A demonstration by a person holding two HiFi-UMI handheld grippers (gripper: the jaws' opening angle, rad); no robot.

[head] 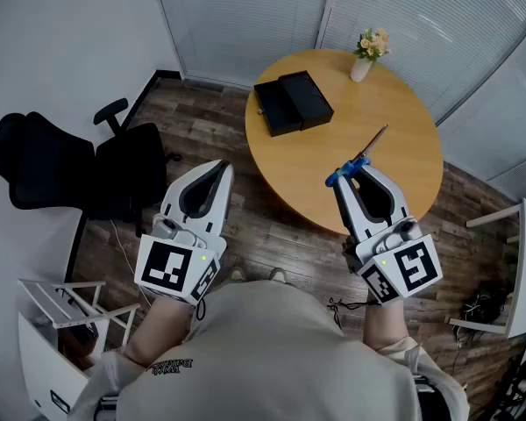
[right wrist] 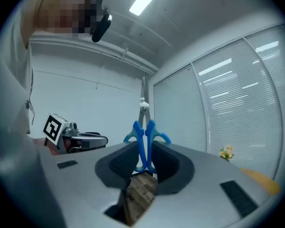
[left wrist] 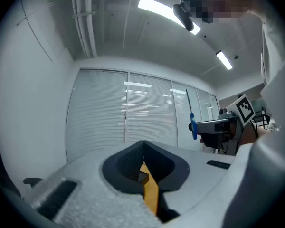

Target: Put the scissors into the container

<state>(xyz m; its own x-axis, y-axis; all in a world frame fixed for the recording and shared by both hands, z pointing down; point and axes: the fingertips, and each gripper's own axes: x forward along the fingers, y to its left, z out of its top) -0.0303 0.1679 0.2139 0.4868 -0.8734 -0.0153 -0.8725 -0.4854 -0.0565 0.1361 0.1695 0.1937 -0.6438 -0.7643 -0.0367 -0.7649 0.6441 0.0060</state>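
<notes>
Blue-handled scissors stick out from my right gripper, which is shut on their handles; the closed blades point up and away over the round wooden table. In the right gripper view the scissors stand upright between the jaws. The black open container lies on the table's far left part, well ahead of both grippers. My left gripper is held over the floor left of the table, jaws shut with nothing between them. From the left gripper view the scissors appear far right.
A small white vase of flowers stands at the table's far edge. A black office chair sits at the left by the wall. White racks stand at the lower left and the right edge. Blinds cover the windows behind.
</notes>
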